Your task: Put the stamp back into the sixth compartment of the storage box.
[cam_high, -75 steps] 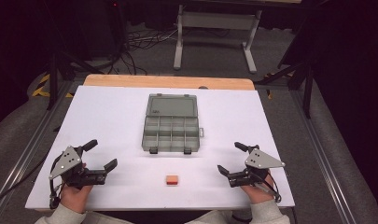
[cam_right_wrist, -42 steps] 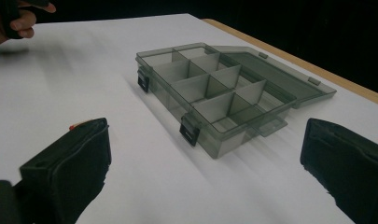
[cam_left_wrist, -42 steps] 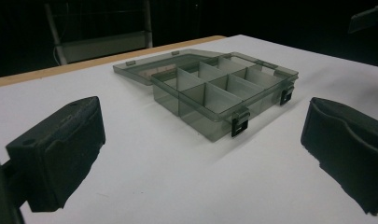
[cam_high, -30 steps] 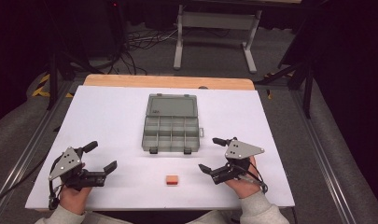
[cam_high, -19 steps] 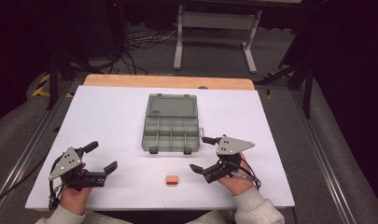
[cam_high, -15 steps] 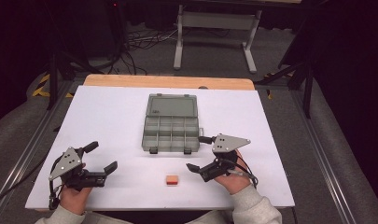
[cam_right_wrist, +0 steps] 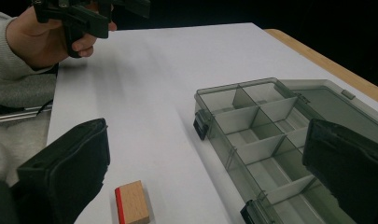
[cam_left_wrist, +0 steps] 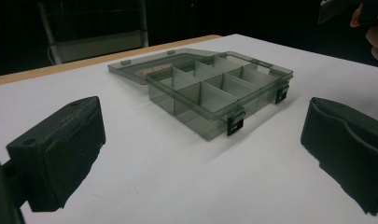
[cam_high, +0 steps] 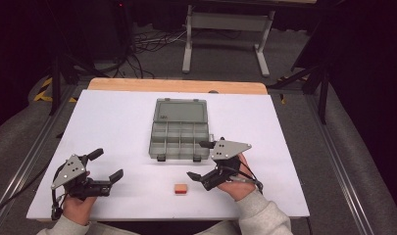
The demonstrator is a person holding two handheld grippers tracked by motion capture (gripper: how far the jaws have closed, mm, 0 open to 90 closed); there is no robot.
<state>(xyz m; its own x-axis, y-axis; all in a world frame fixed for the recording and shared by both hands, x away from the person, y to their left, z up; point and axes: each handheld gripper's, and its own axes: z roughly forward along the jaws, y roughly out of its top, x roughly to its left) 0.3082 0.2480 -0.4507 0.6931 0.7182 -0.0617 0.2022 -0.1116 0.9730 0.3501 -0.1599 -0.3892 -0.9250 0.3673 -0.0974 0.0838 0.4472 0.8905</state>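
A: Reaching for the small wooden block [cam_high: 180,189], aren't we? Our right gripper [cam_high: 197,161] is hovering just beside it with its jaws spread wide and nothing between them.

B: Yes, we are lining up the pick. The block is lying on the white table [cam_high: 112,122], near the front edge, apart from the grey compartment box [cam_high: 179,137], which is sitting open with its lid folded back and its compartments empty.

A: And our left gripper [cam_high: 106,164]?

B: We are resting it well off to the left, jaws wide too, holding nothing.

A: What is the next move asking of us, in your view?

B: We are probably needing to bring the right jaws down either side of the block, whose red edge [cam_right_wrist: 118,205] is facing the near jaw, then close squarely.
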